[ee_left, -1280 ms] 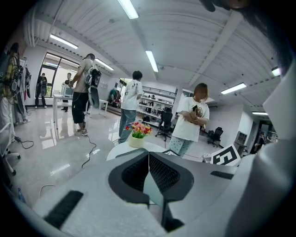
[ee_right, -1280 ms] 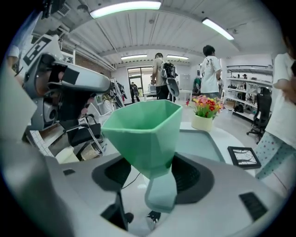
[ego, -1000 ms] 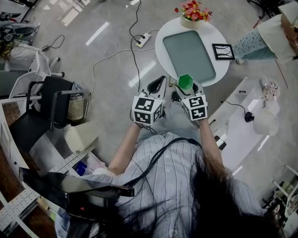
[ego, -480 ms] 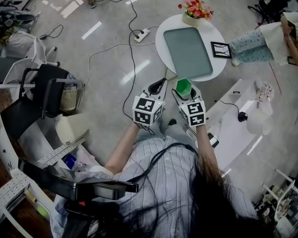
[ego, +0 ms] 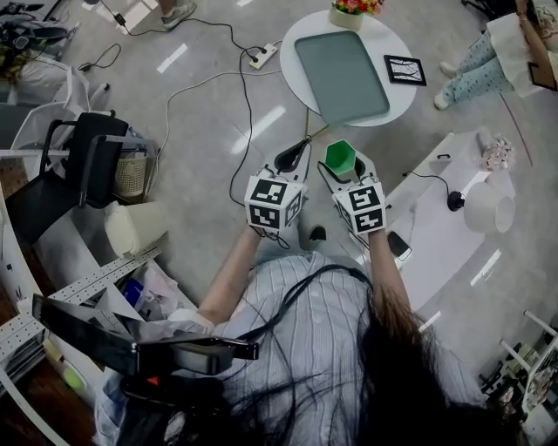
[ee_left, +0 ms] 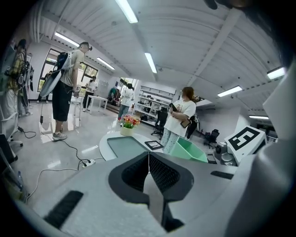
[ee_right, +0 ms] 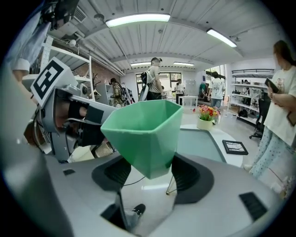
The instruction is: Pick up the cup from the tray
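A green faceted cup [ee_right: 145, 134] sits upright between the jaws of my right gripper [ee_right: 148, 173], held above the floor; its pads press on its lower sides. In the head view the cup [ego: 340, 157] shows just ahead of the right gripper [ego: 344, 174]. The grey-green tray [ego: 341, 74] lies bare on the round white table [ego: 388, 43], well ahead of both grippers. My left gripper [ego: 292, 158] hangs beside the right one, its jaws pressed together with nothing in them [ee_left: 149, 169].
A flower pot [ego: 351, 10] and a framed picture [ego: 405, 70] stand on the round table. A white bench [ego: 445, 218] with a phone is at the right. Cables and a power strip [ego: 260, 56] cross the floor. A black chair [ego: 83, 170] is left. People stand around.
Both grippers and the cup have drawn back from the round table, which now lies farther up in the head view. The hold on the cup is unchanged.
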Demonstrator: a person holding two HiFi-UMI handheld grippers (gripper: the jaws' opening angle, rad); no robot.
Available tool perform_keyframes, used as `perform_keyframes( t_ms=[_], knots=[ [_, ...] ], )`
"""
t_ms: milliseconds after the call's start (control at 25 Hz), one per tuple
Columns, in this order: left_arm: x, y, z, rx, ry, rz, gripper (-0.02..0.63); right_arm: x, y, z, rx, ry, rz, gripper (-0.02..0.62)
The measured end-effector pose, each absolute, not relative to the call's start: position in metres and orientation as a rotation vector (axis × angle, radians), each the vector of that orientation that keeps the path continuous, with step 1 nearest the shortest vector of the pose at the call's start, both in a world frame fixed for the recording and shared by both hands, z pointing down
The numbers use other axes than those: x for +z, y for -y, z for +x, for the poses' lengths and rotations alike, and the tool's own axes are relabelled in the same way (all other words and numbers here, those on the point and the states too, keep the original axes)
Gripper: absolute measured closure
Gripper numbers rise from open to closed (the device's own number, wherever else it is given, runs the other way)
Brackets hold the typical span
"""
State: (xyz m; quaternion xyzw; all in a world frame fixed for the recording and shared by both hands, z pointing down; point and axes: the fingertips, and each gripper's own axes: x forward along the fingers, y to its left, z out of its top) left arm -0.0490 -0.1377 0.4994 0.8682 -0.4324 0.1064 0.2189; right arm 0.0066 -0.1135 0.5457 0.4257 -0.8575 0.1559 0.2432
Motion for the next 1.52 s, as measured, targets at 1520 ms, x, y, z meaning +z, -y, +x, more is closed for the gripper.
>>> perform_keyframes(
  t_ms=[1520],
  knots=[
    [0.491,-0.048,0.02,0.284,1.298,2.409,0.591,0.54,-0.088,0.078,0.456,2.417,1.096,0.31]
  ],
)
